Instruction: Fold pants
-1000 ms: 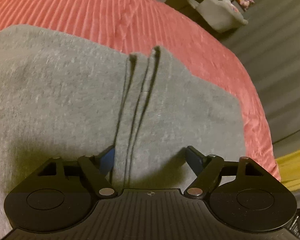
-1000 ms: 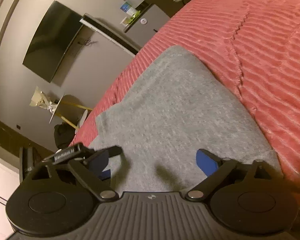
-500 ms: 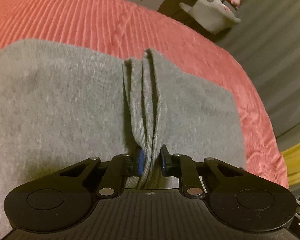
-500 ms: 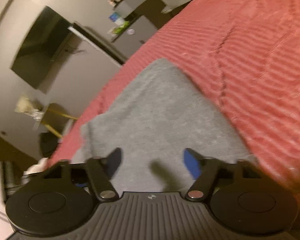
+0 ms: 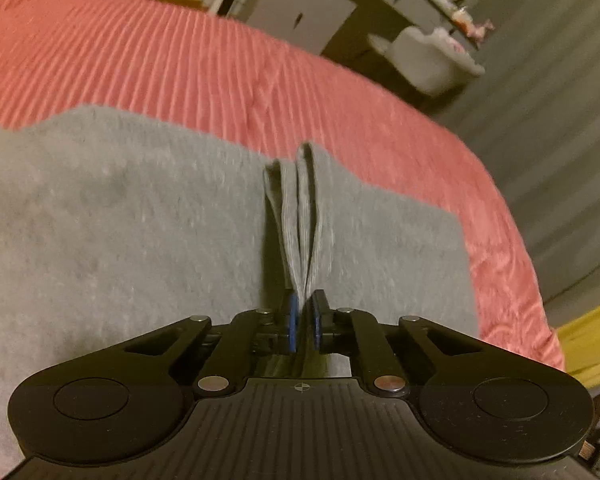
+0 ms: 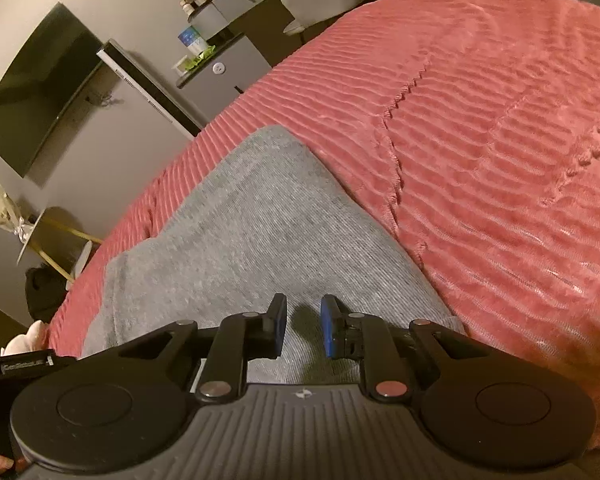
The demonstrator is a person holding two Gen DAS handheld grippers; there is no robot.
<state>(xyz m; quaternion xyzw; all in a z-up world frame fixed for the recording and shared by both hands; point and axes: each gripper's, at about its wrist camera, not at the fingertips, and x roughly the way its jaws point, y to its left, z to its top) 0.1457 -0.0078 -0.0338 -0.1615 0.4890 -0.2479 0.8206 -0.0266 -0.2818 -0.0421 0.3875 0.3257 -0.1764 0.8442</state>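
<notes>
Since a second ago both of my tools have gone from wide apart to nearly together. Left tool (image 5: pixel 303 320) is now clamped on a raised fold of the pants (image 5: pixel 140 232): its blue pads (image 5: pixel 293 322) press the ribbed grey cloth from both sides, and the pinched ridge runs up and away from the tips as two thin loops standing above the flat cloth. That ridge has lifted off the rest of the fabric compared with the earlier view, where it lay as flat seams.

Right tool (image 6: pixel 303 330) is closing, its jaws a narrow gap apart. Grey cloth of the pants (image 6: pixel 240 232) lies under and between the tips, but I cannot tell whether the pads have caught any of it; a dark shadow sits in the gap.

Around both tools the pants lie spread flat on the bed (image 5: pixel 180 60), which is covered in a ribbed pink blanket (image 6: pixel 480 140). One rounded grey corner points away from my right tool toward the bed's far edge.

Past the bed stand a grey cabinet (image 6: pixel 224 80) and a dark screen (image 6: pixel 36 92) on the wall.
</notes>
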